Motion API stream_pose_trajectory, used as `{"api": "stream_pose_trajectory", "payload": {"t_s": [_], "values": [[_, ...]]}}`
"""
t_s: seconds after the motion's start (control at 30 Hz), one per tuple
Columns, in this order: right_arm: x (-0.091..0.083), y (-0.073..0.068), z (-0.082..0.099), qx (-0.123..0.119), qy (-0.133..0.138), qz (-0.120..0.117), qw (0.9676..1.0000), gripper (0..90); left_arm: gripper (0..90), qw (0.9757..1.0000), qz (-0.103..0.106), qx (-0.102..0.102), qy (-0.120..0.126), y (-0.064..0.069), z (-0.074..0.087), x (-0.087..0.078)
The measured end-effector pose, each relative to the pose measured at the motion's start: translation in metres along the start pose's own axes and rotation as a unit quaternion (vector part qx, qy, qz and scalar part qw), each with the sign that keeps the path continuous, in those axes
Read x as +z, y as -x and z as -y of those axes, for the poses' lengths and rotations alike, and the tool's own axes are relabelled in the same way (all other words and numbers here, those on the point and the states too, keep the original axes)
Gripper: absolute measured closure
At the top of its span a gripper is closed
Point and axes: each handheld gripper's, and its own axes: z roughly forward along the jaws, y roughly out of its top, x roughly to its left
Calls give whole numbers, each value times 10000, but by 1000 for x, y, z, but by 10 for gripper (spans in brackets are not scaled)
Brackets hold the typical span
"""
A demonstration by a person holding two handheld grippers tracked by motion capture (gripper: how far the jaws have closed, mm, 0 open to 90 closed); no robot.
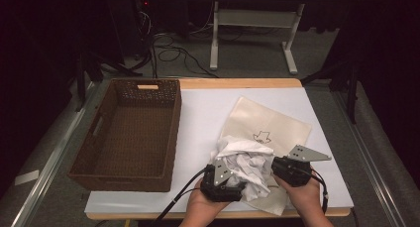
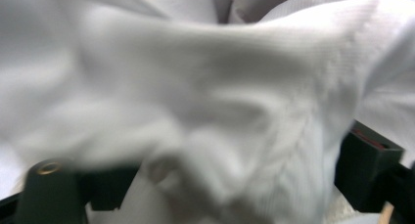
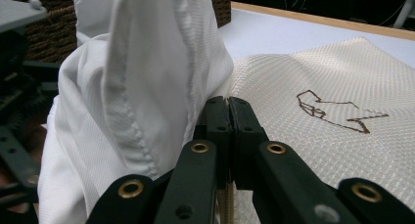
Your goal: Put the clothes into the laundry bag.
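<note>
beside the basket (image 1: 126, 133), jaws (right shut) flank white cloth (image 1: 245, 165).

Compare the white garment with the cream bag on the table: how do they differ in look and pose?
The white garment is crumpled into a raised heap; the cream bag lies mostly flat. The garment is plain white with a stitched hem; the bag is cream, textured weave, with a small brown line drawing. The garment sits partly inside the bag's mouth. Both are cloth.

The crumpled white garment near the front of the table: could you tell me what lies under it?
The white garment rests on a cream fabric bag with a small dark outline print. The bag's near end is covered, so what's there can't be seen.
</note>
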Motion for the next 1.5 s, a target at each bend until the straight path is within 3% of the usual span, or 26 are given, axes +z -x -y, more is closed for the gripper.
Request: {"api": "stream_pose_trajectory", "payload": {"t_s": [0.1, 0.17, 0.2, 0.3, 0.43, 0.5, 0.77, 0.93, 1.1, 1.37, 1.5], "values": [[0, 0, 0, 8, 2, -1, 10000, 899, 154, 9999, 5, -62, 147, 0, 1, -8], [0, 0, 0, 4, 1, -5, 10000, 899, 170, 9995, 10, 17, 317, 2, -1, -14], [0, 0, 0, 3, 0, -7, 10000, 899, 205, 9991, 10, 50, 422, 3, -2, -17], [0, 0, 0, 12, -8, -10, 10000, 899, 418, 9969, 79, 220, 754, 6, -7, -21], [0, 0, 0, 5, -19, -11, 10000, 899, 696, 9967, 67, 457, 667, 11, -14, -10], [1, 0, 0, 14, -26, -14, 10000, 899, 758, 9970, 45, 529, 569, 13, -15, -2], [1, -1, 0, 3, -32, -24, 10000, 899, 801, 9975, 70, 704, 3, 15, -11, 28], [-1, -1, -1, -7, 10, -19, 10000, 899, 779, 9982, 129, 571, -105, 12, -10, 34], [-2, 1, 0, 23, 53, -12, 10000, 899, 468, 9994, 117, 327, 58, 8, -6, 17], [-1, 0, 0, -28, 34, -9, 10000, 899, 286, 9998, 43, 142, 147, -3, 0, -15], [-1, 0, 0, -1, 34, -4, 10000, 899, 208, 9988, -137, 72, 465, -7, -6, -29]]}}
